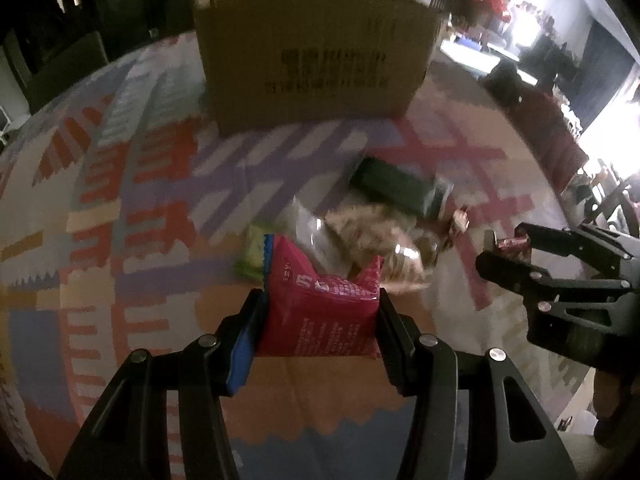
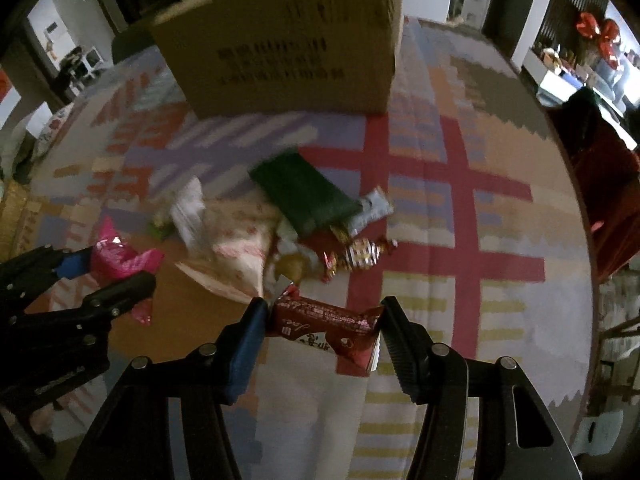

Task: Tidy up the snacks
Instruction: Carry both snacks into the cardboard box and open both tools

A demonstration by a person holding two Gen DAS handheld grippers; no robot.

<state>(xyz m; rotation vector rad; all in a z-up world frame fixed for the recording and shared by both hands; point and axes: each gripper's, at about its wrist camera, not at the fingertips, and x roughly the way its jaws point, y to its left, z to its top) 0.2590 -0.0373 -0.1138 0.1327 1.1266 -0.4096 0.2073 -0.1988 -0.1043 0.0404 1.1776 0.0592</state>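
Note:
My left gripper is shut on a pink snack packet and holds it above the table; from the right wrist it shows as the left gripper with the pink packet. My right gripper is shut on a dark red snack bar, also lifted; in the left wrist view the right gripper appears at the right with the red bar. A pile of snacks lies between them: a dark green pack, a pale patterned bag, small wrapped candies.
A large cardboard box stands at the back of the round table, which is covered by a patterned cloth. Dark chairs and lit shelves lie beyond the table's right edge.

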